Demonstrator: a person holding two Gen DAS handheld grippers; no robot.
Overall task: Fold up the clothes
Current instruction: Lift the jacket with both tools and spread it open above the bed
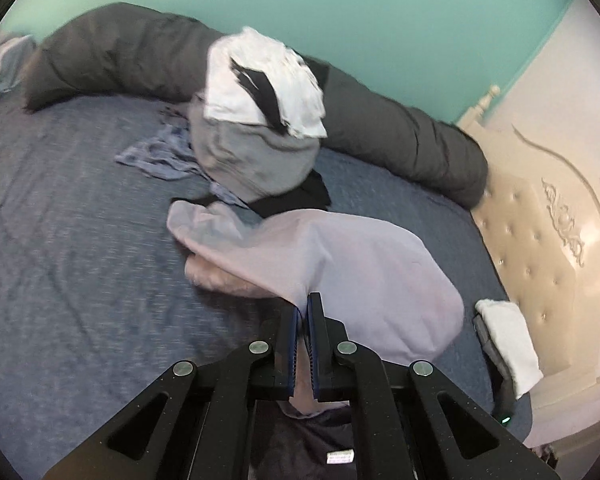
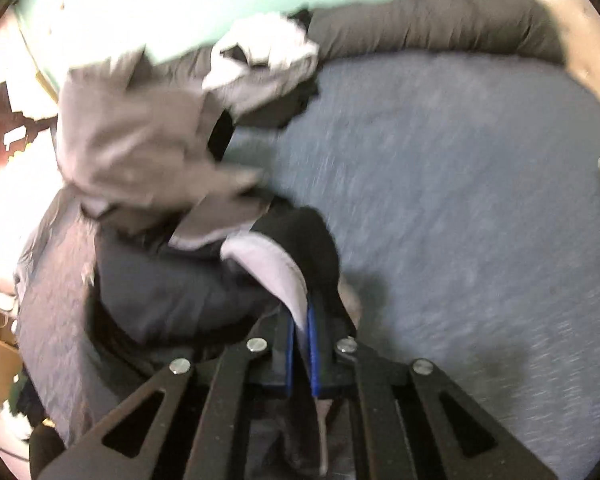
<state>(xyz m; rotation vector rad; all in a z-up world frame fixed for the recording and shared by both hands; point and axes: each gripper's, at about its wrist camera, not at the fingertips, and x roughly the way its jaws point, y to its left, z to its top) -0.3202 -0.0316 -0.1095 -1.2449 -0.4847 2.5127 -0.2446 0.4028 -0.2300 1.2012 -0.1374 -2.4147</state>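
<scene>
Both tongs are closed on a pale lilac garment (image 1: 340, 264) over a blue bed (image 1: 80, 280). From the left tongs (image 1: 304, 312) it stretches forward and left; the right tongs (image 2: 300, 312) pinch another edge, cloth trailing left.

The left gripper (image 1: 305, 308), seen from its own wrist camera, reaches forward and slightly upward, its two black fingers (image 1: 287, 344) drawn close together so the blue pads nearly meet, pinching a fold of pale cloth (image 1: 340, 264) at the tips. The right gripper (image 2: 302, 312), seen from its own wrist camera, points forward in the same way, its black fingers (image 2: 284, 344) closed with only a thin gap between the blue pads, clamped on a strip of the same pale cloth (image 2: 276, 268). The right view is blurred.
</scene>
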